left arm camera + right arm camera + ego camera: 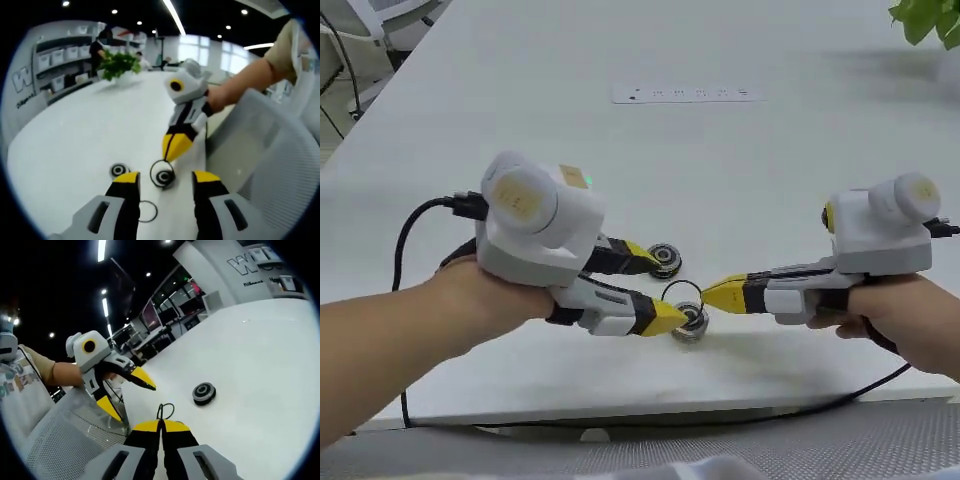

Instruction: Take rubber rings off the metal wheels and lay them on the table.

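Note:
A metal wheel lies near the table's front edge, between the open jaws of my left gripper. My right gripper comes in from the right and is shut on a thin black rubber ring, which stands up as a loop over that wheel. Whether the ring still catches on the wheel I cannot tell. A second wheel with its black ring on lies just behind. A loose ring lies flat by my left jaw.
The white table stretches far back, with a flush socket strip in it. A plant stands at the far right corner. A black cable trails from the left gripper. A mesh chair is by the front edge.

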Tool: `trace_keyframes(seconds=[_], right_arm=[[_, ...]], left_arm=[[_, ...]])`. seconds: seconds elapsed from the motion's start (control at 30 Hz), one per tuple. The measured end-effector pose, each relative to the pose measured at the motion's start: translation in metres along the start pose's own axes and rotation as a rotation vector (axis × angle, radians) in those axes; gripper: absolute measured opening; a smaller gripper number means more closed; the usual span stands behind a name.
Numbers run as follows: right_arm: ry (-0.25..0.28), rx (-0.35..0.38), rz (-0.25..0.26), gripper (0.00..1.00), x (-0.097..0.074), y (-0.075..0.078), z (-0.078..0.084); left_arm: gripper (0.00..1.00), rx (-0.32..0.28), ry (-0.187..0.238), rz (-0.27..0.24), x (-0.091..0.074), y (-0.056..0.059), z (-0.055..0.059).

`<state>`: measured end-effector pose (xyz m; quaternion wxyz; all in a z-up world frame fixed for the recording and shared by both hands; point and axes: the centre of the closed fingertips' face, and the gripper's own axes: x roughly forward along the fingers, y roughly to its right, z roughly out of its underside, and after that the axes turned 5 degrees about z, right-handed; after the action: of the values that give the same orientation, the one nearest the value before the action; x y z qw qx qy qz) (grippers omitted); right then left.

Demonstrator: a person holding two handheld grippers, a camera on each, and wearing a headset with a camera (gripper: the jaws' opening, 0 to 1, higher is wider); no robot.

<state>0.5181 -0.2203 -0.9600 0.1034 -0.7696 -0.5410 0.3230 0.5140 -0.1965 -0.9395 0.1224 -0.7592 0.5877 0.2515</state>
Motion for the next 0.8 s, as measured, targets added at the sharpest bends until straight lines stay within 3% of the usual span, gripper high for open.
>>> trace_keyframes(seconds=[0.3, 0.6, 0.8], right_arm=[[0.002, -0.027, -0.023, 0.00, 0.005, -0.007, -0.014], [-0.014, -0.046, -0.038, 0.00, 0.013, -0.011, -0.020], [-0.038, -0.062, -0.047, 0.00, 0.023, -0.013, -0.021]], left_arm=[[0.55, -0.045, 0.059, -0.039, -0.029, 0.001, -0.007], [0.66, -0.056, 0.075, -0.081, -0.050, 0.001, -0.001], [0.73, -0.070, 0.099, -0.103, -0.060, -0.001, -0.004]])
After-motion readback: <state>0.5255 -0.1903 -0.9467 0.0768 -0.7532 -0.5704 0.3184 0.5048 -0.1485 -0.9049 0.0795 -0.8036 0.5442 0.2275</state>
